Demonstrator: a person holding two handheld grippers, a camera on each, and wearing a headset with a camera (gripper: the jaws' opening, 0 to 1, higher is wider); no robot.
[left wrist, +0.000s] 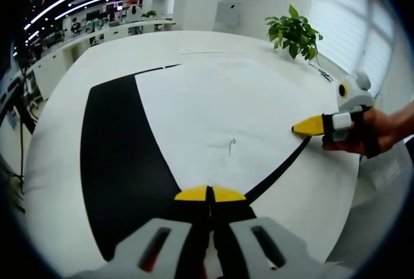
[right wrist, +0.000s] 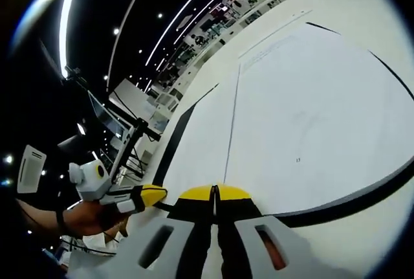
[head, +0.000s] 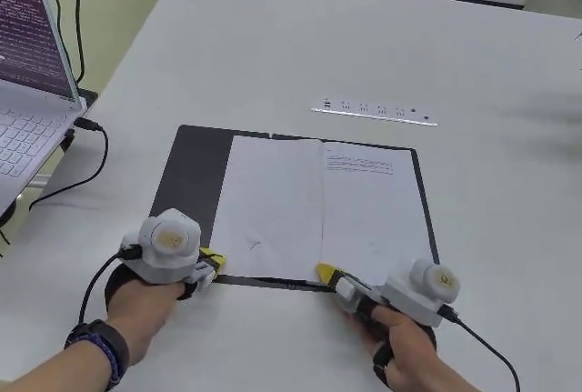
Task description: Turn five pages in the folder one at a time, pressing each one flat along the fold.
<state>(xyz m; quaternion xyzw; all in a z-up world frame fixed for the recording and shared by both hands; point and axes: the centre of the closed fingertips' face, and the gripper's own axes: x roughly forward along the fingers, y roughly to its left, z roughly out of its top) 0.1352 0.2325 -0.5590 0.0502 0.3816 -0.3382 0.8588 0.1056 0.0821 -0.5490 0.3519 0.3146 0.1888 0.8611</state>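
Lying open mid-frame on the white worktop [head: 273, 37], the black folder [head: 191, 183] shows two white pages [head: 268, 210], the right one with a few printed lines at its top. The left hand-held gripper [head: 211, 263] sits at lower left, its yellow jaws pressed together on nothing, by the left page's bottom corner. The right hand-held gripper [head: 325, 273], at lower centre, is likewise closed and empty, its tips seemingly touching the folder's lower edge near the fold [head: 322, 210]. A laptop [head: 27, 92] stands at upper left and a power strip [head: 373, 112] lies above the folder.

Bright, even light (fisheye-warped edges)
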